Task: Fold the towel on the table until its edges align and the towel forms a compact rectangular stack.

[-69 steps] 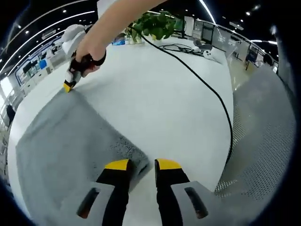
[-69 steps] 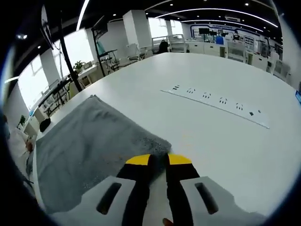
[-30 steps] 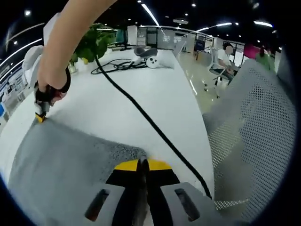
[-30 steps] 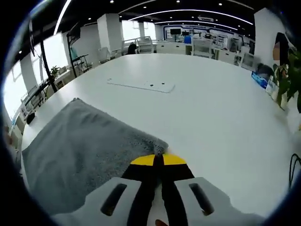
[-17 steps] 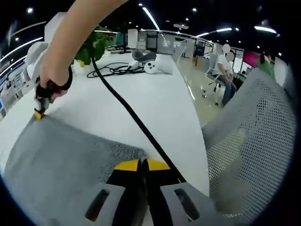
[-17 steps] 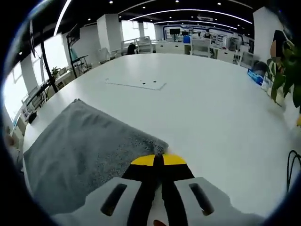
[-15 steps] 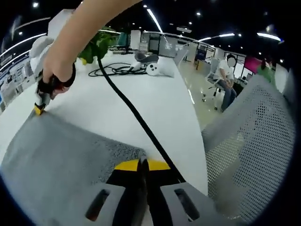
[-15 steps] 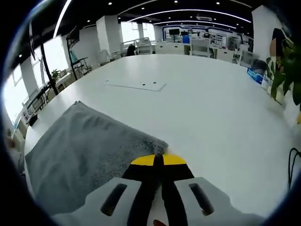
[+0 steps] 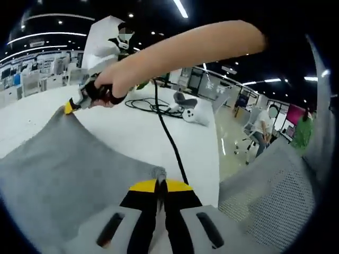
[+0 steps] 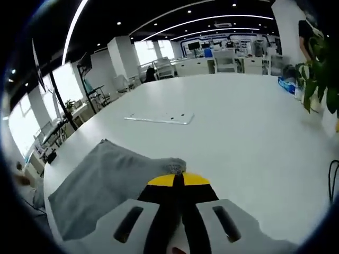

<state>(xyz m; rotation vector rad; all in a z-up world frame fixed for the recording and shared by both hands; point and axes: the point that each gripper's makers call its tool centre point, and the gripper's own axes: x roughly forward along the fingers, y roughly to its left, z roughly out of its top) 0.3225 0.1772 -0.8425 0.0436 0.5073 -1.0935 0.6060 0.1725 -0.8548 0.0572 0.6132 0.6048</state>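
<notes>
Bench: white bench, open office behind.
Around: black cable, mesh chair, potted plant.
Towel: grey towel lifted.
Grippers: my left gripper and right gripper each pinch a corner.

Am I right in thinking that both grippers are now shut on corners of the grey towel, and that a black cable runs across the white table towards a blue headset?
Nearly: the headset is white, as the left gripper view shows. The left gripper and right gripper are indeed shut on corners of the grey towel, and the black cable crosses the white table.
</notes>
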